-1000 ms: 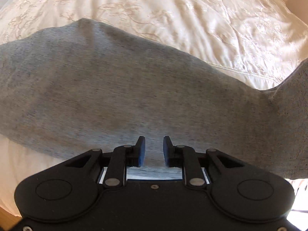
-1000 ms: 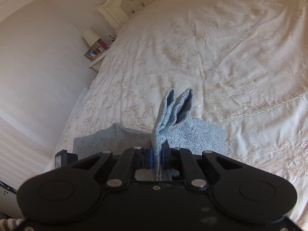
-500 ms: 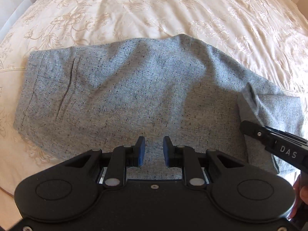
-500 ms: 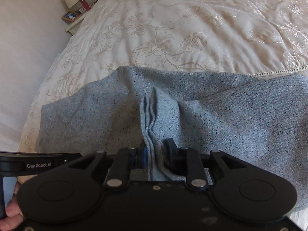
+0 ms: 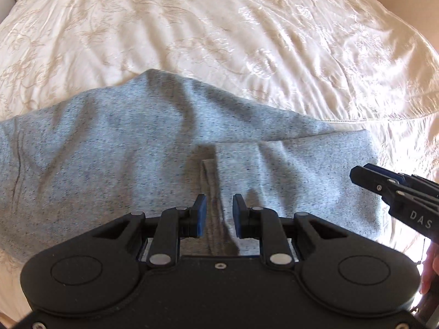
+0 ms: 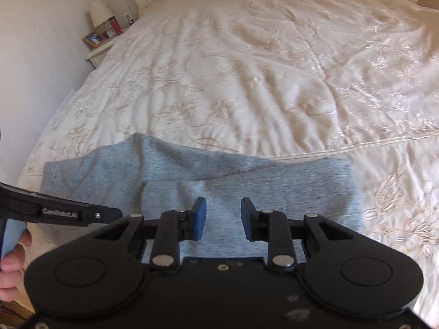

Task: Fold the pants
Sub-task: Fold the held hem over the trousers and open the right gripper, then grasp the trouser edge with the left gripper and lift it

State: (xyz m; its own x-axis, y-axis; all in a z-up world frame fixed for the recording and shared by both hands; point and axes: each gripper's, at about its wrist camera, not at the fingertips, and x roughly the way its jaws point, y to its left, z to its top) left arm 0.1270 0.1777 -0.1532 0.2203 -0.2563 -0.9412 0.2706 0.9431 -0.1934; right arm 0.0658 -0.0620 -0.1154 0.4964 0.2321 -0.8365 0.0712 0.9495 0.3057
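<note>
Left wrist view gives me the pants (image 5: 131, 159) as a folded slab of grey, dark-flecked knit, lying on the bedspread (image 5: 247, 41) at its near edge. The cloth is soft and rumpled, with broad shallow creases across it; the far edge humps into a low peak, and one layer lies over another on the right, its edge running slantwise to a squared corner. A short flap or seam end shows in the middle of the pants, just ahead of my left gripper (image 5: 218, 215), and a dark seam line runs down their left end. That gripper stands over the pants with a narrow gap between its blue pads, and nothing is pinched there that I can see. My right gripper (image 6: 222, 218) is also above the pants, nearer their right end; its jaws are closing, moderately apart, with only the flat cloth below them and nothing between. In the right wrist view the pants reach from the left border of the bedspread toward its embroidered seam. A nightstand (image 6: 100, 45) with a lamp (image 6: 100, 13) sits beyond the far left corner of the bedspread.
</note>
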